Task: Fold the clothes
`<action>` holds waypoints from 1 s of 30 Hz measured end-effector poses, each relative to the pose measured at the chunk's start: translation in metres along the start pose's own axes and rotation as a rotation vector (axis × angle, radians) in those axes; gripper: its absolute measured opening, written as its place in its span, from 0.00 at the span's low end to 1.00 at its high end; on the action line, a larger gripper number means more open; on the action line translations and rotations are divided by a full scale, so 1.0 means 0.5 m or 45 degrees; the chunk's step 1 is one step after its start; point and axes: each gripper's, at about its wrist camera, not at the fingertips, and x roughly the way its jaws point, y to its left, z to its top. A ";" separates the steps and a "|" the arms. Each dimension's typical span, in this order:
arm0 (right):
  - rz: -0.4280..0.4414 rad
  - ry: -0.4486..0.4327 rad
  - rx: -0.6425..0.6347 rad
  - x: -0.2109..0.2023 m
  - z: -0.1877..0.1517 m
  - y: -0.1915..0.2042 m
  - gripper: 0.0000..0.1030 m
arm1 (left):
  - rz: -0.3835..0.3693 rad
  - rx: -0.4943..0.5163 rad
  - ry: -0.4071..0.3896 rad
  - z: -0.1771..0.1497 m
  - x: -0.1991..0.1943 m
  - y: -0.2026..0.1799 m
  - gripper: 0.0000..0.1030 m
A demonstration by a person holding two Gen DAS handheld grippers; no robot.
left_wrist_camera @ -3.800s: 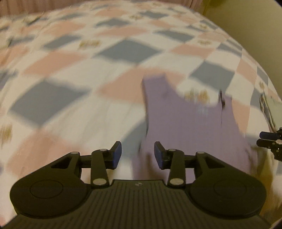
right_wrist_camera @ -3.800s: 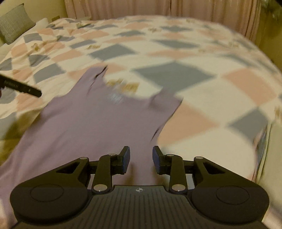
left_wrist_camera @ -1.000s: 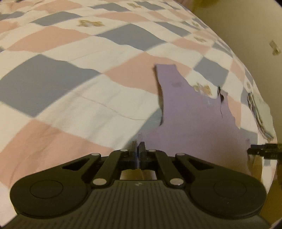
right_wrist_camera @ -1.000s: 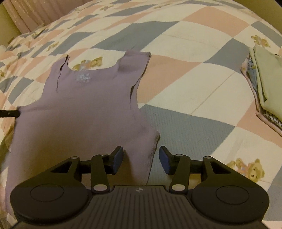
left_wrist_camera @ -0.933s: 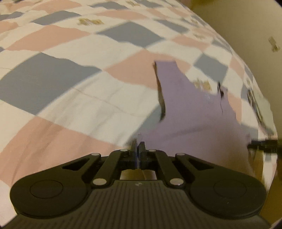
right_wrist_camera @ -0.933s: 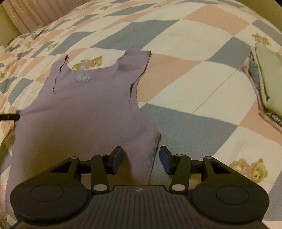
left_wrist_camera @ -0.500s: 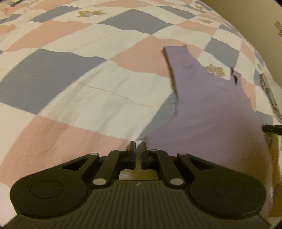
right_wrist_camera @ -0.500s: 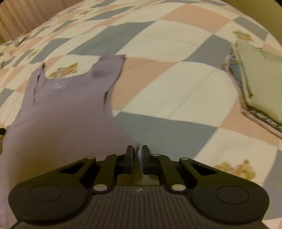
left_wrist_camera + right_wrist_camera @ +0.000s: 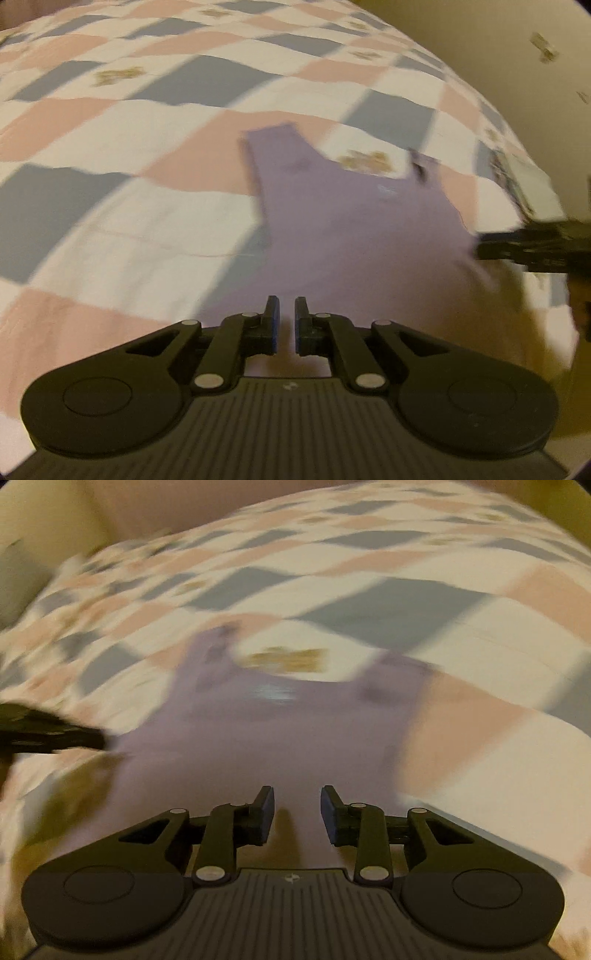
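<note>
Fingers of the left gripper (image 9: 286, 320) nearly meet, the right gripper (image 9: 297, 812) wider (both empty), over one purple tank top (image 9: 354, 221).

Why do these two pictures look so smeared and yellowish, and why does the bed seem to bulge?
Left wrist view: mild motion smear on the purple top; the fisheye lens bulges the checked quilt. Right wrist view: heavier smear, though the tongs look sharp. Both: dim, warm light.
</note>
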 end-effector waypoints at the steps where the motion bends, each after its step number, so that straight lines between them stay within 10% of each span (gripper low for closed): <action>1: 0.039 0.015 -0.055 0.012 0.007 0.018 0.32 | -0.008 0.017 0.010 -0.001 0.010 -0.013 0.05; 8: 0.116 0.078 -0.455 0.095 0.014 0.115 0.32 | -0.030 0.013 0.084 -0.033 0.049 -0.042 0.06; 11: -0.020 0.040 -0.575 0.105 0.009 0.114 0.02 | -0.019 -0.004 0.097 -0.036 0.048 -0.036 0.06; 19: -0.346 -0.006 -0.259 0.047 0.028 -0.066 0.09 | 0.019 0.073 0.077 0.022 0.065 -0.033 0.09; 30: -0.170 -0.041 -0.193 0.085 0.089 -0.110 0.16 | 0.058 0.202 -0.015 0.170 0.167 -0.026 0.12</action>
